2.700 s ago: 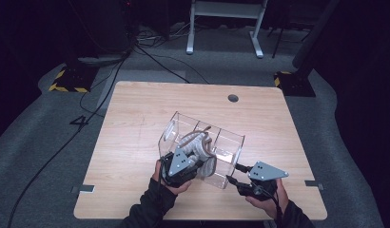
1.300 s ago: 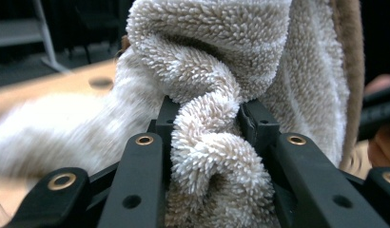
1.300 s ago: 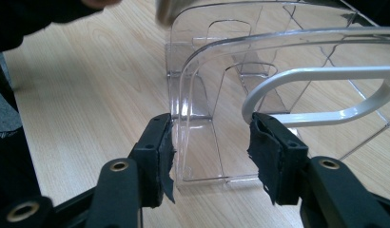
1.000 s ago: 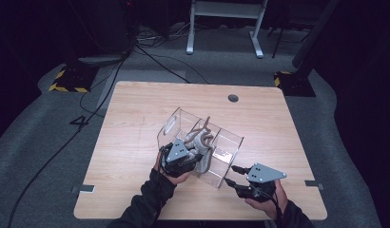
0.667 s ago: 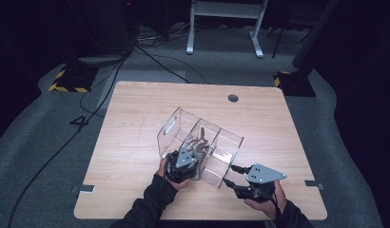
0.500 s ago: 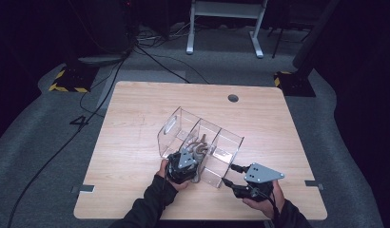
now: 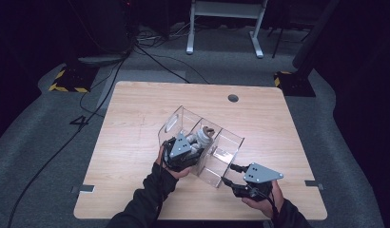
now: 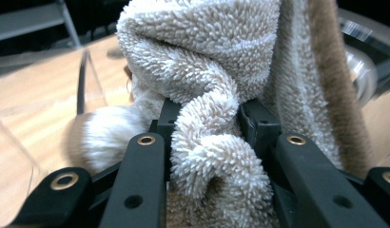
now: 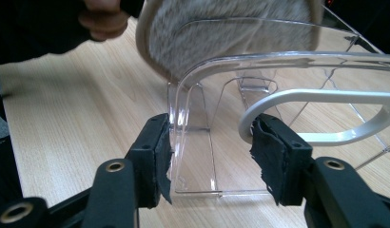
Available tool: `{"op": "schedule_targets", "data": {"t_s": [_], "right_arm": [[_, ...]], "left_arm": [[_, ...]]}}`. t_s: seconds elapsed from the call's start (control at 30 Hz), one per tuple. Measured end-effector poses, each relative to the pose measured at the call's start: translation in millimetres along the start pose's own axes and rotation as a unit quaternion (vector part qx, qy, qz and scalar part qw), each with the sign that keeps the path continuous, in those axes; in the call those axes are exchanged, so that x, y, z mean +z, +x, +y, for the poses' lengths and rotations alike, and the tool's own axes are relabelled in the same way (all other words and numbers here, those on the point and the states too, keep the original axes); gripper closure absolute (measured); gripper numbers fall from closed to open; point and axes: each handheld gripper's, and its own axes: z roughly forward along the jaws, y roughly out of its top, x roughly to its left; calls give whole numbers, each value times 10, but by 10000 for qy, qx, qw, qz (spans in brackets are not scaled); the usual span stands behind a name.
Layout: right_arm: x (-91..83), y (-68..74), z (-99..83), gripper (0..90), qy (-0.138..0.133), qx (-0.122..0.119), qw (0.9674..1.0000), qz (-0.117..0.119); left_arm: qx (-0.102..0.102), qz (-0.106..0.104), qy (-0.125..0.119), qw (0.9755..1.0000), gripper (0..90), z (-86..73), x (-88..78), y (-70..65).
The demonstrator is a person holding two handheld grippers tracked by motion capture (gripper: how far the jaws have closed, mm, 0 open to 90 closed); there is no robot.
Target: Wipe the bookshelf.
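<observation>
From the high view I have the clear plastic organiser (image 7: 200, 146) sitting slantwise on the wooden table (image 7: 136, 114), nearer my edge than the far one. Its dividers split it into compartments, and there is a handle cut-out in the end wall at the upper left.

My left gripper (image 7: 183, 148) is at the near long side of the organiser, over the middle compartment, and it is clenched on a fluffy cream towel (image 8: 217, 95). In the left gripper view the pile is squeezed into a thick roll between the two jaws, with a brown edging (image 8: 333, 85) running down the right side of the cloth (whether that is a border or a second piece I cannot tell). In the high view the towel (image 7: 202, 137) bunches up above the organiser's rim, so it is held over the middle compartment rather than lying flat in it.

My right gripper (image 7: 231, 183) is at the organiser's near right corner. In the right gripper view its jaws stand either side of the end wall (image 9: 193, 142); the left pad is touching or almost touching the plastic, and the right pad sits by the edge of the handle cut-out (image 9: 321, 116). I cannot tell whether it is actually pinching the wall or just bracketing it. The towel shows through the plastic above.
</observation>
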Motion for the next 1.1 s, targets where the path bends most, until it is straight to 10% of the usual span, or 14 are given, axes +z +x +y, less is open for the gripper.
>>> {"op": "schedule_targets", "data": {"t_s": [0.3,0.63,1.1], "right_arm": [[4,-12,-9,460,-17,23,10000,50],[6,-2,-6,462,2,-31,10000,27],[3,-5,14,464,-48,-44,10000,22]], "left_arm": [[281,159,560,9979,672,-245,13,-56],[533,98,1437,9881,671,-601,127,-98],[609,109,230,9978,668,62,-106,-76]]}}
